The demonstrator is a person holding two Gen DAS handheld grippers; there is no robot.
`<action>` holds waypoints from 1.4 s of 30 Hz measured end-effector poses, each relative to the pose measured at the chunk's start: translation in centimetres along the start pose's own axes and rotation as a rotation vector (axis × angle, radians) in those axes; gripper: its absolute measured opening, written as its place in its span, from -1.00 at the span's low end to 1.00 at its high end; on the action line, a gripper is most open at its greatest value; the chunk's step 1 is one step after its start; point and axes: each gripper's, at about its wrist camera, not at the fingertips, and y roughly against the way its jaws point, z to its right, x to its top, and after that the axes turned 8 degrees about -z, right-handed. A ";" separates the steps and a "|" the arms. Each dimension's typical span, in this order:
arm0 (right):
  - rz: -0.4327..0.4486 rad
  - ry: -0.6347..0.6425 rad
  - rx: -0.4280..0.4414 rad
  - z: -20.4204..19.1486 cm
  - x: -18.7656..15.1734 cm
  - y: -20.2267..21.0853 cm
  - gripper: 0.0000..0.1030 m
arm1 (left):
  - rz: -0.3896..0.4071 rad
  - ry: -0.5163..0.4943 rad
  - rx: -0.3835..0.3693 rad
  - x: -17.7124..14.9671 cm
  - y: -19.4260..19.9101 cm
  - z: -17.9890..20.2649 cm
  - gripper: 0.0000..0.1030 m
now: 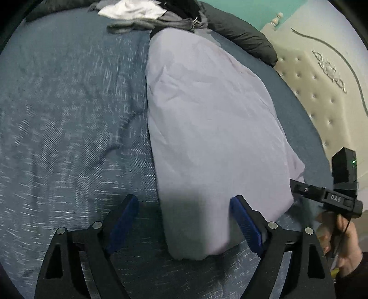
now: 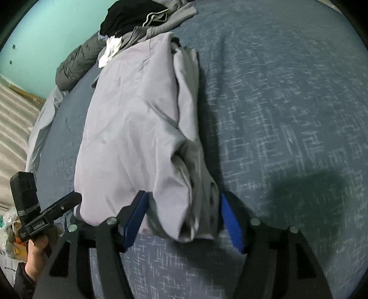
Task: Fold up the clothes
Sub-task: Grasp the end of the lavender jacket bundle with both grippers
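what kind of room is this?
Most likely a bedroom. The lilac garment lies on a bed with a blue patterned cover, a cream tufted headboard stands at one end, and unfolded clothes are piled further back.

we count one folded lilac garment (image 1: 207,128), one pile of unfolded clothes (image 1: 147,16), one dark jacket (image 1: 241,34), two grippers, one bed (image 1: 69,115).

A pale lilac garment of thin cloth (image 1: 207,128) (image 2: 133,128) lies flat on the blue patterned bed cover (image 1: 69,119), folded lengthwise into a long narrow strip; its layered edges show along one side.
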 end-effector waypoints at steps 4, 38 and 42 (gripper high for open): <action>-0.015 0.019 -0.008 -0.5 0.4 -0.6 0.26 | -0.011 -0.004 -0.014 0.4 -0.7 0.4 0.69; 0.121 0.148 0.028 -1.8 -0.6 2.2 -0.69 | 0.080 -0.222 0.101 2.3 -1.5 6.7 -0.06; 0.170 0.206 0.011 -2.2 -1.0 5.1 -0.72 | 0.123 -0.255 0.116 2.0 0.4 7.9 -0.13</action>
